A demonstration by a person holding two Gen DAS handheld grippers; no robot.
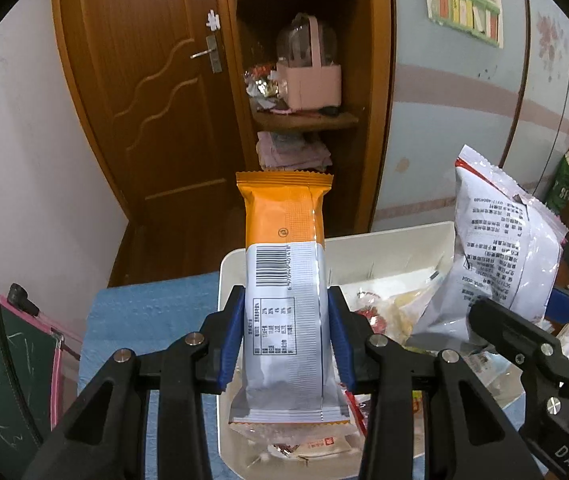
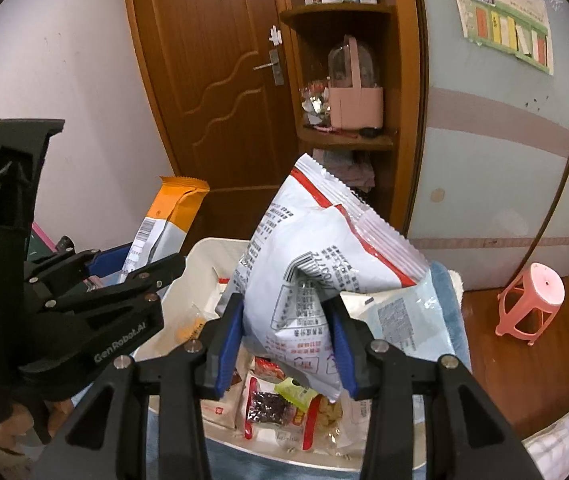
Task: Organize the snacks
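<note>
We grip the orange-and-white snack bar (image 1: 284, 280) in the left tongs (image 1: 284, 332), long axis upright, directly over the white bin (image 1: 388, 248); right tongs (image 2: 288, 344) clamp the white chip bag (image 2: 324, 264) (also above it).

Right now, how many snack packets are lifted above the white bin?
2. The orange packet is in the left gripper; the white bag is in the right gripper. More lie in the white bin.

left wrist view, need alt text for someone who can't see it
The left gripper holds an orange-and-silver snack bar upright over a white bin of snacks. At right, the right gripper holds a white bag.
</note>
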